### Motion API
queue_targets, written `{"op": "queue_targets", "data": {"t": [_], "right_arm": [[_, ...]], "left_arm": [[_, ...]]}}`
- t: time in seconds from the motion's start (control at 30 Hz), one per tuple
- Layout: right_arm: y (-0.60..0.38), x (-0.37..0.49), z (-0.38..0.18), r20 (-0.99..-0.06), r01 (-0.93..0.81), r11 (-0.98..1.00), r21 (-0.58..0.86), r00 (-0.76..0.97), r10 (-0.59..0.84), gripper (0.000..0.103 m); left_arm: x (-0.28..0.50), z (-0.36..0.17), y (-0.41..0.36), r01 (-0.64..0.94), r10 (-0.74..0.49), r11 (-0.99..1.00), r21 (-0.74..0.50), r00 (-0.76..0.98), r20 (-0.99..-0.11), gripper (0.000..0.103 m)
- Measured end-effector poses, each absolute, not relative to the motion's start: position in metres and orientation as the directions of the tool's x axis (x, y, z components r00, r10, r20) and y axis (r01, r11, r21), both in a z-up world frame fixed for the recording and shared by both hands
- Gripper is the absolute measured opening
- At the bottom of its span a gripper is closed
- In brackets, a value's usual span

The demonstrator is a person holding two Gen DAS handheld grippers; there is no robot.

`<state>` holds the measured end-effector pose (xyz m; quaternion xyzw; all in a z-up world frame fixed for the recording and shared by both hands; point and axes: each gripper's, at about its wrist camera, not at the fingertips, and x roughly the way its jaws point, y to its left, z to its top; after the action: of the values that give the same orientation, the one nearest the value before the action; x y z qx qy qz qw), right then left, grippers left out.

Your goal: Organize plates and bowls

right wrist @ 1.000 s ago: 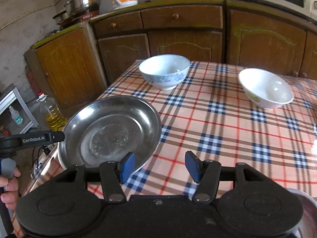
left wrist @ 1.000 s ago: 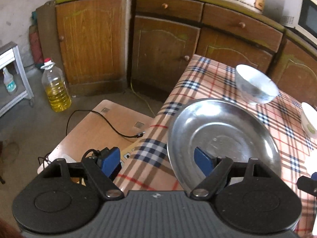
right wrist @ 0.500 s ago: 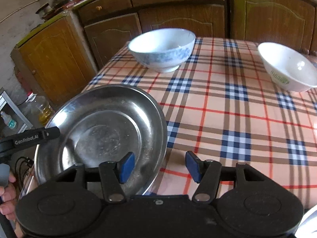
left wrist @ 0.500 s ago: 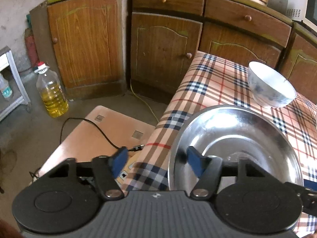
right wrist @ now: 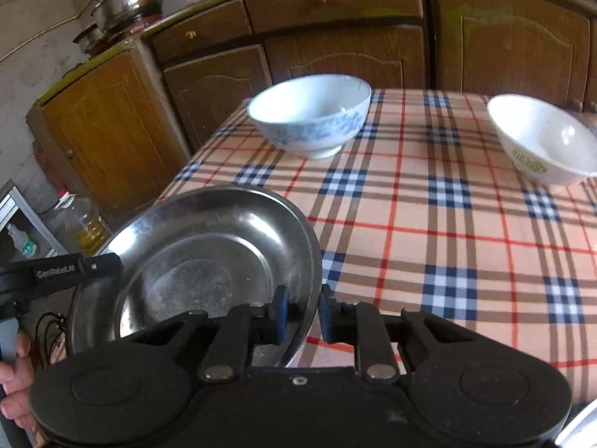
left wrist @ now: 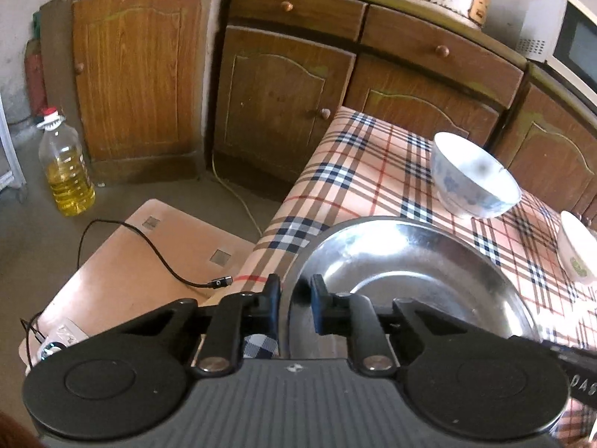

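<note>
A wide steel plate [left wrist: 410,268] sits at the near left corner of the checked table [left wrist: 373,156]; it also shows in the right wrist view [right wrist: 209,254]. My left gripper [left wrist: 294,308] is shut on the plate's left rim. My right gripper [right wrist: 301,315] is shut on the plate's near right rim. A white bowl with blue flowers [left wrist: 472,183] stands behind the plate, also in the right wrist view [right wrist: 311,117]. A white bowl with green print [right wrist: 541,140] stands at the right, seen at the edge of the left wrist view [left wrist: 576,248].
Wooden cupboards [left wrist: 283,86] run behind the table. A low wooden stool [left wrist: 141,261] with a black cable stands left of the table. An oil bottle [left wrist: 67,171] stands on the floor. Pots [right wrist: 127,3] sit on the counter.
Both grippers have closed from open onto the steel plate's rim, the left on its left edge and the right on its near right edge. The plate looks tilted up a little.
</note>
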<state>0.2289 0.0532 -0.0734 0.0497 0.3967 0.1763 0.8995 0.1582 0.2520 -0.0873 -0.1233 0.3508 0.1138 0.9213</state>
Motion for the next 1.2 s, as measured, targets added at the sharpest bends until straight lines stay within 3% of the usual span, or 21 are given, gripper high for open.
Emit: {"op": "queue_targets", "data": {"t": [0.57, 1.2], "right_arm": [[0.038, 0.191, -0.024, -0.608, -0.309, 0.937, 0.159, 0.718, 0.34, 0.022], [-0.004, 0.134, 0.029, -0.508, -0.307, 0.928, 0.209, 0.777, 0.372, 0.022]], "left_arm": [[0.12, -0.047, 0.23, -0.268, 0.139, 0.954, -0.135, 0.794, -0.592, 0.016], [0.071, -0.014, 0.191, -0.238, 0.143, 0.966, -0.101, 0.818, -0.558, 0.016]]}}
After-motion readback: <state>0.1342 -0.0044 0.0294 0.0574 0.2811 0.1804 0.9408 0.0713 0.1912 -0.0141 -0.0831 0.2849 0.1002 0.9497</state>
